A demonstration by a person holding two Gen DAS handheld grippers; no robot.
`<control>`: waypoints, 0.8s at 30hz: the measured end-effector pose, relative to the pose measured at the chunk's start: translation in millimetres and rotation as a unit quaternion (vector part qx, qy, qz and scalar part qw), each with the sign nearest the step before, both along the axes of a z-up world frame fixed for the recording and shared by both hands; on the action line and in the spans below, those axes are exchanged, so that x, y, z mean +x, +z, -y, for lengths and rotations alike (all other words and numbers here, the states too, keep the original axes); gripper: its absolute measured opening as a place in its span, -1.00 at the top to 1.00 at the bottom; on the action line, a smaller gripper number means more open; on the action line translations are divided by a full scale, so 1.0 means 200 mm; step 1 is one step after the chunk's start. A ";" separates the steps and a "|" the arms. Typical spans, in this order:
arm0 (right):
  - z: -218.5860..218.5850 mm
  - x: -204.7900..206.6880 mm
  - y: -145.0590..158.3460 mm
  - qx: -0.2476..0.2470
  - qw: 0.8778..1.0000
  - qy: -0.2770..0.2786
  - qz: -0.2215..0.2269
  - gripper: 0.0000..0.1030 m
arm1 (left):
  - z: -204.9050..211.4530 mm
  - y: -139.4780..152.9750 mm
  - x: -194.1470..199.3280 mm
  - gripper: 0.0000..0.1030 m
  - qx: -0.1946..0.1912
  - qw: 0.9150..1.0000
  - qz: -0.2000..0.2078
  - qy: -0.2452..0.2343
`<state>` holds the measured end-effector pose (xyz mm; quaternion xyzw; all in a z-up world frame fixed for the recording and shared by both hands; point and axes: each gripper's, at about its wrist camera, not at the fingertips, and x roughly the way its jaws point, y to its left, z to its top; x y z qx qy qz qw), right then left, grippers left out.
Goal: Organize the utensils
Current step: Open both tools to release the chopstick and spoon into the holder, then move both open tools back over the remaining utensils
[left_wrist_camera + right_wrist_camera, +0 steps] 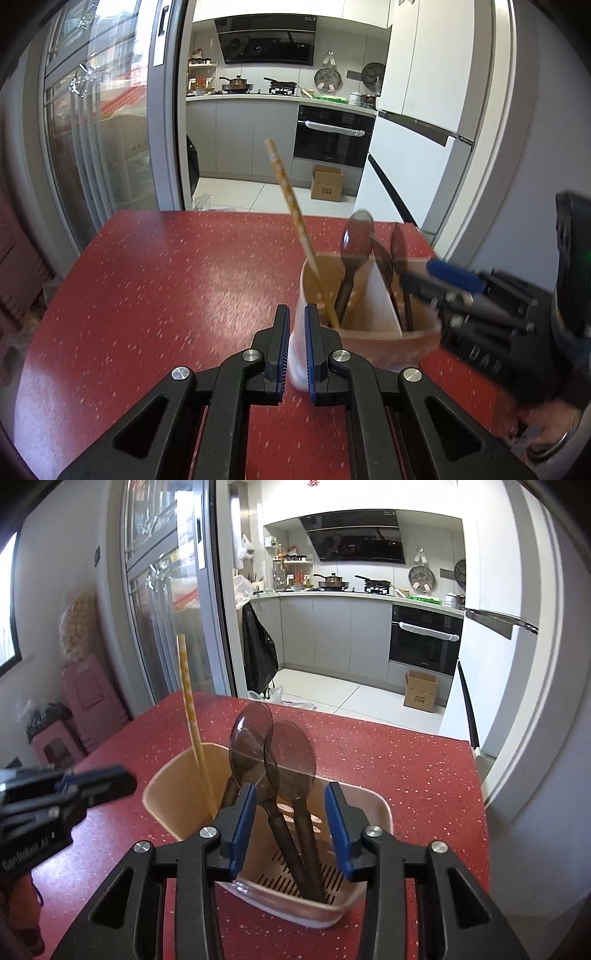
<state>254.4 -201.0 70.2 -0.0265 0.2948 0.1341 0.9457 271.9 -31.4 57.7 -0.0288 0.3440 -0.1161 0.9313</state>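
A beige utensil holder (369,812) (384,347) with a white divider stands on the red table (155,280). It holds three dark translucent spoons (291,753) (356,238) and a long yellow chopstick (186,694) (291,205) that leans out. My right gripper (290,823) is open above the holder, with two spoon handles between its fingers untouched; it also shows in the left wrist view (443,277). My left gripper (295,332) is nearly closed and empty at the holder's left rim; it also shows in the right wrist view (96,782).
The red table (406,760) ends at its far edge toward a kitchen doorway. A white fridge (406,158) stands to the right. Glass sliding doors (92,122) stand on the left. A cardboard box (419,690) sits on the kitchen floor.
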 end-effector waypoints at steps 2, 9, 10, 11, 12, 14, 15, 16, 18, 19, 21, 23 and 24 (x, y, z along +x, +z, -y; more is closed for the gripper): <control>0.01 -0.04 0.03 0.014 1.000 -0.004 -0.005 0.14 | -0.02 -0.01 -0.04 0.29 0.004 1.000 -0.007 0.000; 0.06 -0.24 0.06 0.057 0.997 -0.015 -0.039 -0.12 | -0.11 -0.05 -0.25 0.29 0.007 1.000 -0.027 0.014; 0.06 -0.28 0.05 0.058 0.997 -0.017 -0.048 -0.16 | -0.12 -0.06 -0.28 0.29 0.007 0.999 -0.031 0.015; 0.06 -0.30 0.05 0.059 0.997 -0.017 -0.054 -0.18 | -0.13 -0.07 -0.31 0.29 0.008 0.999 -0.034 0.015; 0.06 -0.34 0.03 0.060 0.996 -0.017 -0.064 -0.19 | -0.13 -0.09 -0.34 0.29 0.010 0.999 -0.039 0.013; 0.05 -0.40 0.00 0.055 0.995 -0.019 -0.083 -0.21 | -0.14 -0.12 -0.41 0.29 0.018 0.999 -0.046 0.005; 0.04 -0.44 -0.03 0.051 0.994 -0.021 -0.095 -0.21 | -0.14 -0.14 -0.44 0.29 0.023 0.998 -0.050 0.003; 0.04 -0.48 -0.05 0.051 0.993 -0.022 -0.104 -0.21 | -0.14 -0.16 -0.47 0.29 0.025 0.998 -0.053 0.002; 0.03 -0.56 -0.11 0.059 0.990 -0.025 -0.129 -0.21 | -0.15 -0.19 -0.55 0.29 0.022 0.998 -0.060 -0.002; 0.03 -0.59 -0.13 0.059 0.988 -0.028 -0.139 -0.22 | -0.16 -0.21 -0.58 0.28 0.021 0.998 -0.063 -0.002; 0.02 -0.66 -0.19 0.057 0.984 -0.034 -0.163 -0.22 | -0.17 -0.25 -0.63 -0.29 0.021 0.997 -0.073 -0.001; 0.01 -0.73 -0.25 0.059 0.981 -0.036 -0.181 -0.22 | -0.20 -0.28 -0.70 -1.00 0.020 0.997 -0.076 0.016; 0.01 -0.76 -0.28 0.059 0.980 -0.035 -0.189 -0.22 | -0.20 -0.29 -0.74 -1.00 0.016 0.997 -0.067 0.021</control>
